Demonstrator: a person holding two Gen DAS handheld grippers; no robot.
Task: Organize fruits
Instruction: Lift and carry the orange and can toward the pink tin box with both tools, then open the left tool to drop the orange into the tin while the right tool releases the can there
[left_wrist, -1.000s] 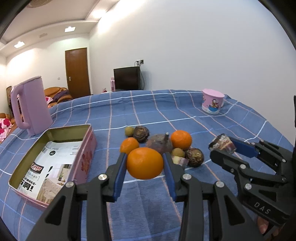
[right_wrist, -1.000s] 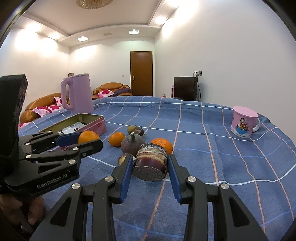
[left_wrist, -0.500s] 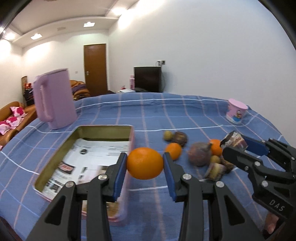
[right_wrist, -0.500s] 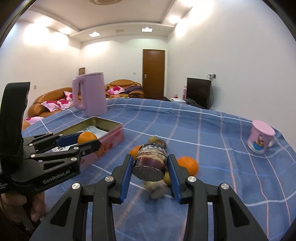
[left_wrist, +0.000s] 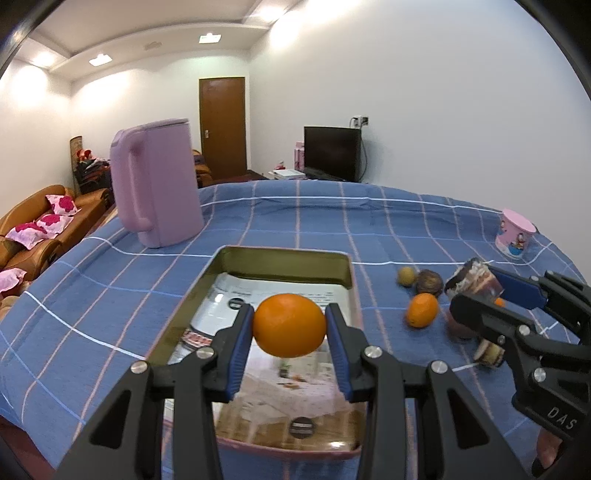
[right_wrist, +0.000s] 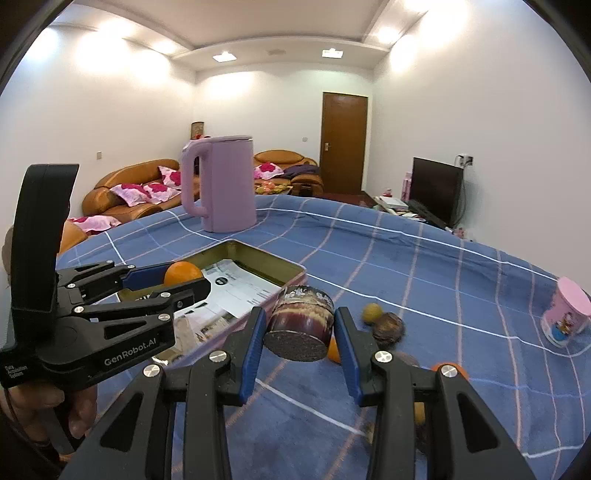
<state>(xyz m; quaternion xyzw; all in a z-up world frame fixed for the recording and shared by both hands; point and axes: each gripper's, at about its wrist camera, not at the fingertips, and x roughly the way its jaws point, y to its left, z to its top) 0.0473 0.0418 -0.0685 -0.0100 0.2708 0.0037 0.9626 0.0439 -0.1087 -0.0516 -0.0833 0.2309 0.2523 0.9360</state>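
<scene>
Orange and firm-looking, the orange (left_wrist: 289, 325) sits clamped between the blue jaws of the left gripper (left_wrist: 289, 326), hanging over the paper-lined tin (left_wrist: 258, 254) on the blue checked surface (left_wrist: 332, 218). It is taken across its widest part, which suits a round, smooth-skinned fruit that could roll out of an off-centre pinch; it probably weighs little and bears moderate squeeze without bruising. The right gripper (right_wrist: 298, 338) has its jaws closed on a short dark purple sugarcane piece (right_wrist: 300, 328), held by its curved sides with the cut end facing the camera, just beside the tin's near corner. That piece looks stiff and hard, so it should not yield, though the waxy rind may slip. More fruit (left_wrist: 422, 310) lies loose on the cloth beside the tin.
</scene>
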